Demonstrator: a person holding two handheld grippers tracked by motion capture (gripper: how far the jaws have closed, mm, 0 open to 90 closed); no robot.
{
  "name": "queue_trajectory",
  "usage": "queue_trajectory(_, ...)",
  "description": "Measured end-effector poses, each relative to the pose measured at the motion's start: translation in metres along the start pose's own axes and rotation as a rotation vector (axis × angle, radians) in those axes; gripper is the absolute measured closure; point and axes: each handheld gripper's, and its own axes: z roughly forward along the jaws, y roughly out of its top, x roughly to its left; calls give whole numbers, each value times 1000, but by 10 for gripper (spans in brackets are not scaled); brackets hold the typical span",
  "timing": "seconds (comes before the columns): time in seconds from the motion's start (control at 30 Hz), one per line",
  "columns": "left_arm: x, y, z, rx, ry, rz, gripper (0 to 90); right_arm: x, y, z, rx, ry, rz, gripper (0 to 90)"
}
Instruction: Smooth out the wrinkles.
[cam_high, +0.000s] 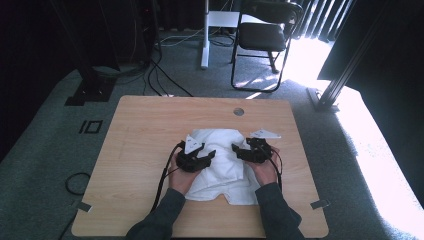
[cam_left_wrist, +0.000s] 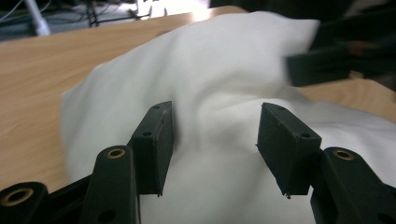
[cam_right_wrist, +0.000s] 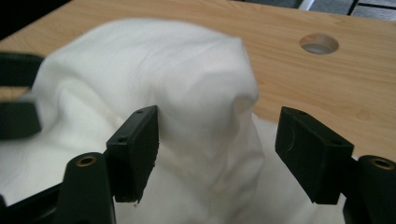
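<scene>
Forearms in dark sleeves reach in from the near table edge, 2 grippers poised over a white cloth (cam_high: 222, 165).

Both tools stand with jaws apart and nothing pinched: the left gripper (cam_high: 207, 155) sits on the cloth's left side, the right gripper (cam_high: 239, 150) on its right, tips facing each other. Seen from each gripper view, the fabric bulges up between the open pads (cam_left_wrist: 156, 140) untouched by a clamp. Judging by the rumpled, uneven heap near the middle of the table (cam_high: 145, 130), folding or smoothing looks barely begun; a fresh grasp and flattening remain. Beyond lies a round cable hole (cam_high: 238, 111), then a chair (cam_high: 265, 35) and floor cables (cam_high: 165, 80), none obstructing.
</scene>
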Motion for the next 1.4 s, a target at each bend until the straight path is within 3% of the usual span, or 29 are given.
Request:
queue_trajectory(0.07,-9,1,3,8,-38,56,474,-3,4,5,-15,14,12,377)
queue_trajectory(0.13,-20,-2,10,48,-102,112,487,-4,8,11,-5,57,7,433)
queue_trajectory(0.17,-26,-4,15,78,-119,151,486,-5,10,14,0,39,-4,469)
queue_trajectory(0.23,-34,-13,26,136,-159,169,474,-8,14,20,12,29,12,575)
queue_trajectory(0.33,-32,-26,37,150,-219,97,487,-16,16,29,42,-2,54,580)
queue_trajectory(0.4,-31,-29,38,155,-255,81,504,-22,15,35,67,-18,73,578)
queue_trajectory(0.53,-37,-34,41,199,-312,122,506,-34,6,47,122,-34,153,538)
queue_trajectory(0.67,-36,-37,42,177,-329,111,501,-44,-3,57,183,-82,197,446)
queue_trajectory(0.73,-35,-37,41,170,-330,107,499,-47,-5,55,203,-99,200,418)
queue_trajectory(0.8,-36,-37,41,167,-332,107,488,-45,-5,46,209,-130,167,406)
queue_trajectory(0.9,-36,-37,41,155,-335,102,471,-42,-7,25,198,-166,135,451)
queue_trajectory(1.0,-36,-35,39,135,-329,102,455,-35,-11,3,129,-135,138,452)
queue_trajectory(1.1,-34,-34,38,127,-338,89,448,-24,-16,-15,53,-31,167,415)
queue_trajectory(1.17,-34,-34,36,117,-341,87,446,-15,-20,-18,52,45,166,396)
queue_trajectory(1.2,-34,-34,35,110,-344,85,436,-11,-22,-17,65,61,166,381)
queue_trajectory(1.4,-25,-30,6,24,-336,63,436,-7,-28,6,148,97,190,314)
